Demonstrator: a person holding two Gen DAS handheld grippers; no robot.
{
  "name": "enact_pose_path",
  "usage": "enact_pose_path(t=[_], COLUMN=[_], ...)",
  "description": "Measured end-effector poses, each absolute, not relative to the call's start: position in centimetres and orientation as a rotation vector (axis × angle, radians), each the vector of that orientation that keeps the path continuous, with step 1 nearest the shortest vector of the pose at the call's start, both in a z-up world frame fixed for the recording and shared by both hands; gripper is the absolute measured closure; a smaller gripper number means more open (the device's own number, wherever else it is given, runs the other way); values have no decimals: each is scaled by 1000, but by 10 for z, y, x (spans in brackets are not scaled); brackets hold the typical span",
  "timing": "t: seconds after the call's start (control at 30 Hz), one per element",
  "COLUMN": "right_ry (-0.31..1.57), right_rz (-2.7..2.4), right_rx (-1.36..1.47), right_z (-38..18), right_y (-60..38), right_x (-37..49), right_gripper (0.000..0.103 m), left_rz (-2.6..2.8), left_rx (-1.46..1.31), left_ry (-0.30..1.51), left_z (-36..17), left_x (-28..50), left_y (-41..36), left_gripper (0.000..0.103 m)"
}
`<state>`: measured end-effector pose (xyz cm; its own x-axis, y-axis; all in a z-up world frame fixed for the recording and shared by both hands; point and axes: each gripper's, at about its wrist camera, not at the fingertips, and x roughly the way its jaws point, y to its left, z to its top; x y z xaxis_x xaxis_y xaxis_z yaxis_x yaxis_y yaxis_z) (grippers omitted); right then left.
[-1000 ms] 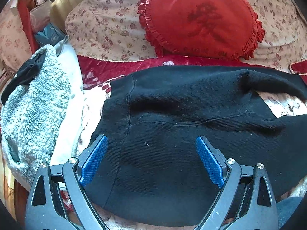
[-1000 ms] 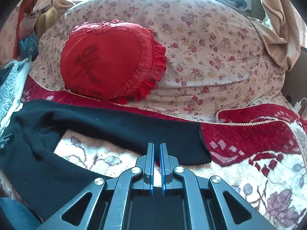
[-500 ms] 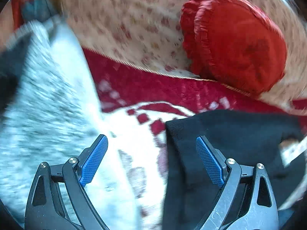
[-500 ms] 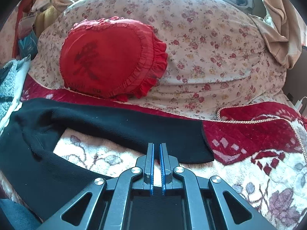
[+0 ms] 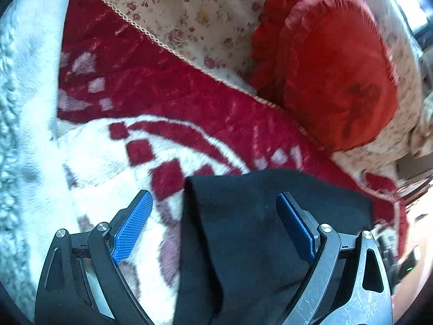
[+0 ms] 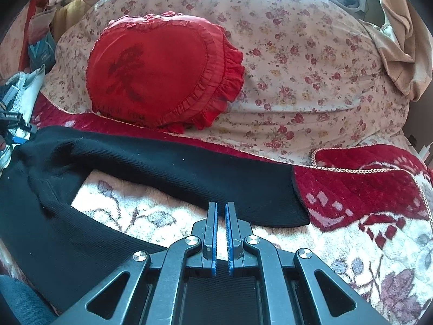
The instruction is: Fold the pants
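Observation:
Black knit pants (image 6: 167,162) lie across the blanket with the legs spread in a V, and the far leg's cuff (image 6: 295,203) points right. My right gripper (image 6: 221,205) is shut and hangs over the near leg, which ends under its frame. Whether it pinches the cloth I cannot tell. In the left wrist view my left gripper (image 5: 213,197) stands wide open over the pants' (image 5: 243,233) upper corner. That edge lies between the blue pads (image 5: 132,224), untouched. Part of the left gripper (image 6: 13,132) shows at the far left of the right wrist view.
A red heart-shaped cushion (image 6: 162,73) leans on a floral quilt (image 6: 311,62) behind the pants. The red and white blanket (image 5: 140,103) covers the bed. A pale fleece garment (image 5: 19,135) lies left of the pants, and a tan cloth (image 6: 400,40) lies at the back right.
The left gripper swung from above the pants' seat to their left edge and rolled, staying open. The right gripper stayed put and shut.

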<state>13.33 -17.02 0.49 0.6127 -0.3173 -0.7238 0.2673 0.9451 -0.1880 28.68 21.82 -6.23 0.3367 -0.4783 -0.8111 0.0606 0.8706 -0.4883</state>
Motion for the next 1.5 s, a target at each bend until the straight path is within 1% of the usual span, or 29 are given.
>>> enact_pose_path(t=[0.17,0.23,0.27,0.33,0.43,0.47,0.5,0.57,0.6,0.63,0.77,0.97,1.0,1.03,1.1,1.23,1.3,1.4,1.47,1.5], right_ry=[854,845,840,830,806,793,783,764,757,753,746,740,737,730,710,660,642,620,605,598], right_rz=[-340,-342,-343,-345,-367,-381,-393,-419,-433,-443,-451,-482,-490,-498,-514,-549,-549,-492,-462,-453], right_rx=[-71,-59,-43,2,67,93,117,173,201,226,321,358,363,376,417,518,578,688,748,775], right_z=[4,5,6,8,13,15,17,20,21,21,20,20,20,21,23,25,23,15,10,7], right_y=[-169,-171,-173,-179,-190,-195,-201,-211,-217,-222,-236,-244,-246,-251,-265,-302,-317,-337,-349,-353], right_x=[135,135,135,134,129,126,124,119,117,116,111,105,103,101,97,87,84,85,88,89], right_gripper=[99,99,99,99,99,99,99,99,99,99,99,99,99,99,99,99,98,93,82,80], left_rz=[-514,-562,-566,-556,-534,-530,-523,-516,-506,-492,-414,-418,-420,-425,-420,-400,-379,-358,-344,-338], left_rx=[-550,-571,-580,-616,-685,-697,-698,-693,-683,-675,-653,-646,-649,-644,-614,-559,-487,-341,-284,-266], left_ry=[1192,1201,1202,1195,1198,1199,1199,1197,1193,1187,1166,1173,1168,1164,1145,1093,1072,1021,991,980], left_z=[-64,-65,-66,-67,-69,-71,-71,-72,-71,-69,-70,-76,-76,-74,-69,-53,-44,-26,-15,-11], left_x=[294,295,295,297,294,293,291,291,290,290,293,294,292,290,286,276,271,257,248,246], left_y=[221,217,217,222,235,238,240,240,241,241,246,243,243,244,243,237,228,206,195,193], left_gripper=[11,17,18,26,48,52,59,64,70,72,72,72,76,90,96,99,99,99,99,99])
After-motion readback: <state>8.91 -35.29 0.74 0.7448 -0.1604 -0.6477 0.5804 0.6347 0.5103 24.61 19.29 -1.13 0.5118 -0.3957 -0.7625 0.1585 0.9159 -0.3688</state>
